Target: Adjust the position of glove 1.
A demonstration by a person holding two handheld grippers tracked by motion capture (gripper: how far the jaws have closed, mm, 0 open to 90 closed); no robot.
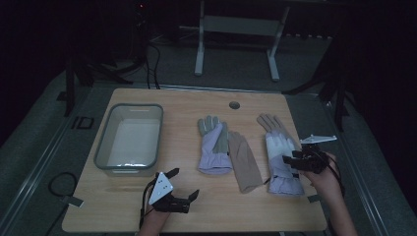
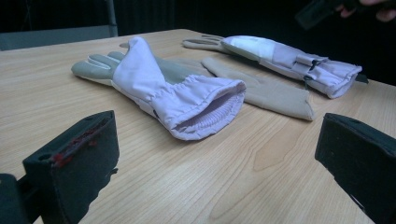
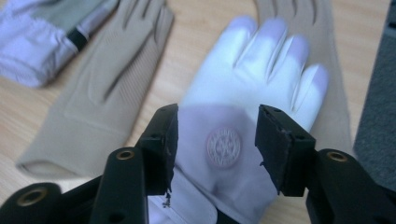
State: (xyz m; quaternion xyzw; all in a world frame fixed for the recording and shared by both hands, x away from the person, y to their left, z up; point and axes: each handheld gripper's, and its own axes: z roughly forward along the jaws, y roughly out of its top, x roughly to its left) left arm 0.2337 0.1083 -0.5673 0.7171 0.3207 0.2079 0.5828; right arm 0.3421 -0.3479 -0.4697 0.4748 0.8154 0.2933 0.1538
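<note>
Your right gripper (image 3: 217,140) hovered over the white glove (image 3: 243,107), jaws spread, right of the beige glove (image 3: 98,93), your left gripper (image 1: 179,189) spread, idle

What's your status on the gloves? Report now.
Right hand-held gripper open, over white-backed glove, no grip. Left hand-held gripper open, idle near table's front edge. Nothing blocks the glove; beige glove lies beside it.
</note>
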